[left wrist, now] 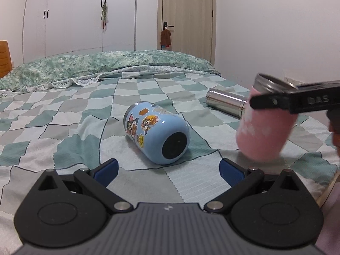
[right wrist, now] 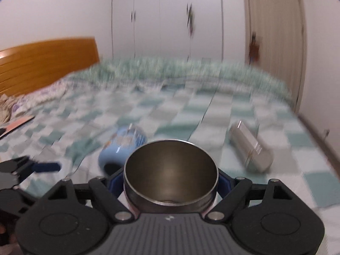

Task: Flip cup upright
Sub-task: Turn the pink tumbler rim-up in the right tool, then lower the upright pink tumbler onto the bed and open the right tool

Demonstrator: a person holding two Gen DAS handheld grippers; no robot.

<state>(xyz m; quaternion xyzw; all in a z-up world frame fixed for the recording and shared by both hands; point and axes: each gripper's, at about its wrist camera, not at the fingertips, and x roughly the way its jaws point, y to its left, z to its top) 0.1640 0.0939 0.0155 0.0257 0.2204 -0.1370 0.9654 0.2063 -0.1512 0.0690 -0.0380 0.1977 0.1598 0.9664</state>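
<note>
Through my left wrist camera, my left gripper [left wrist: 167, 170] hangs low over the checked bedspread [left wrist: 63, 116] with its blue pads spread wide and nothing between them. It points at the blue cartoon cup [left wrist: 156, 133], which lies on its side, base toward me. To the right, my right gripper [left wrist: 274, 103] clamps the pink cup [left wrist: 263, 136] just below its steel rim, mouth up and a little tilted, its base near the bedspread; whether it touches I cannot tell. A steel flask [left wrist: 226, 104] lies on its side behind it.

Through my right wrist camera, much blurred, the pink cup's open mouth [right wrist: 171, 170] sits pinched between my pads. Gripping near the rim lets me stand it on its base.
</note>
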